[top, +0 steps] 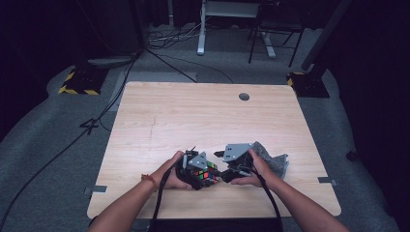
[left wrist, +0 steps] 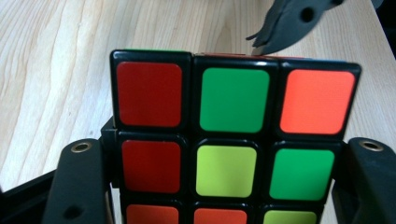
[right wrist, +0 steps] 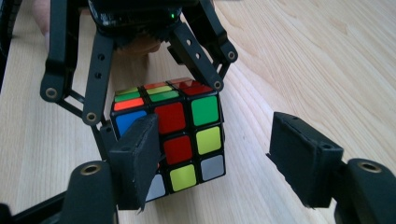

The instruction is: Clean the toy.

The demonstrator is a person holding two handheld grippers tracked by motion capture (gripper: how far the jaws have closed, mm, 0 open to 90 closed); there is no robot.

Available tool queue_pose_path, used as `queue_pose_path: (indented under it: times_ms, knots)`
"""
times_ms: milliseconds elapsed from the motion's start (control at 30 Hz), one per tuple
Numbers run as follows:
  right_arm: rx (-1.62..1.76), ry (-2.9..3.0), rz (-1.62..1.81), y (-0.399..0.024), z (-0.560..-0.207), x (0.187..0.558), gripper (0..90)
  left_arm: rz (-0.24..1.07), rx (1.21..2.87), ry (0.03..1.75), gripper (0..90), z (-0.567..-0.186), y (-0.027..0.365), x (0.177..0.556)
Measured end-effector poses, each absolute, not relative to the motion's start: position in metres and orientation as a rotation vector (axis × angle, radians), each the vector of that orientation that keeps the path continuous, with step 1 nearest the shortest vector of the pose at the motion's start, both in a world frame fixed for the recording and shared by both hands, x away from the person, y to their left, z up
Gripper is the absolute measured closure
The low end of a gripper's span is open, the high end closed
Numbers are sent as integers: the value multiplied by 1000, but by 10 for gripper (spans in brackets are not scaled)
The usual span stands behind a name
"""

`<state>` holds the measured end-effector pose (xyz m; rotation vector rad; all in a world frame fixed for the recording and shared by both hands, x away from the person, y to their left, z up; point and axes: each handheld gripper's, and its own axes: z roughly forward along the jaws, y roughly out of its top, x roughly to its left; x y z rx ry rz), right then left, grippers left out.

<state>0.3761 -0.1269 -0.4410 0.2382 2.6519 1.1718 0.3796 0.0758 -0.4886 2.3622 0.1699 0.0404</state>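
Near the table's (top: 159, 116) front edge, the left gripper (top: 196, 169) pinches the cube (top: 207, 175), its two jaws pressed against opposite sides, as the left gripper view shows with the cube (left wrist: 233, 140) wedged between them. That clamp seems meant to keep one part of the puzzle fixed so the other hand can turn a layer against it.

The right gripper (top: 227, 162) sits just beside it with its jaws spread and nothing between the pads; in the right gripper view the cube (right wrist: 173, 135) lies ahead of the open right gripper (right wrist: 210, 158), the left pad (right wrist: 137, 158) overlapping the cube's near edge, though contact cannot be told. Held wide like this, it looks ready to close over a face.

A cube has no long axis, so only its facing counts: it looks square to the table top, whether resting on it or just above it cannot be told, one face with a yellow-green centre toward the left gripper's camera, another with a red centre toward the right one. A grey cloth (top: 275, 162) lies behind the right hand (top: 258, 171), out of the work.
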Motion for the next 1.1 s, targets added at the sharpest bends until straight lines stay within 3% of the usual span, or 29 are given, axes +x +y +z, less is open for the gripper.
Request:
queue_pose_path:
  times_ms: [533, 900, 1100]
  knots:
    - [240, 2651, 1255, -93, -441, 377, 319, 60, 2388, 170, 324, -493, 96, 375]
    - [283, 2665, 1247, -120, -443, 375, 300, 70, 2410, 208, 302, -497, 107, 379]
    - [413, 2625, 1200, -172, -440, 378, 306, 93, 2427, 267, 217, -496, 110, 381]
